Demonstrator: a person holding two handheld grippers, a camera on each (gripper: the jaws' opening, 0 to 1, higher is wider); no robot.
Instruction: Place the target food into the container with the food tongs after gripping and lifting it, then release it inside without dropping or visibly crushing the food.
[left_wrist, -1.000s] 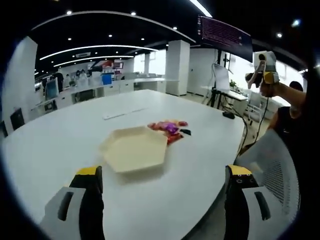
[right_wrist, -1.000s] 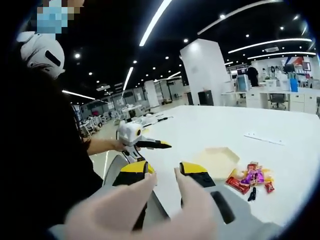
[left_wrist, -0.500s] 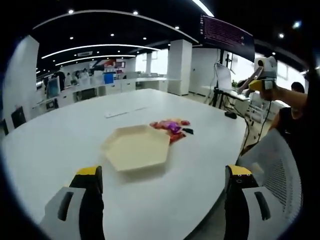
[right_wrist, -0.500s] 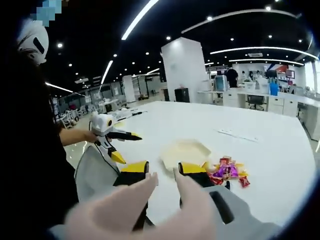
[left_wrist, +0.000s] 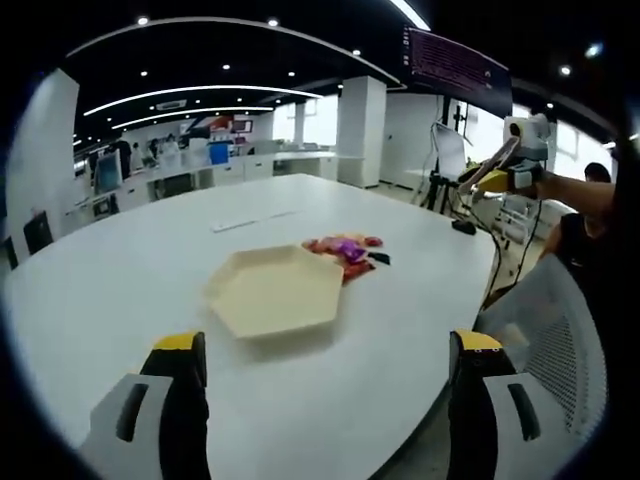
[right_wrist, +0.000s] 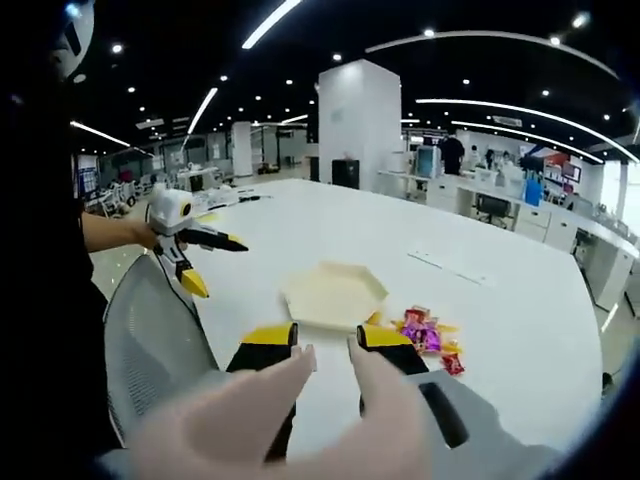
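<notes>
You were pre-approach: both tongs (left_wrist: 318, 365) (right_wrist: 327, 340) open and empty above the white worktop (left_wrist: 120, 270), bright wrapped candies (left_wrist: 343, 248) just beside the cream hexagonal tray (left_wrist: 272, 291); next, lower onto one candy.

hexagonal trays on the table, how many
1: a single cream hexagonal tray sits on the white table, right beside the pile of wrapped candies. It also shows in the right gripper view.

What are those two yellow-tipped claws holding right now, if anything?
Nothing. The left gripper and right gripper are both open and empty above the table.
</notes>
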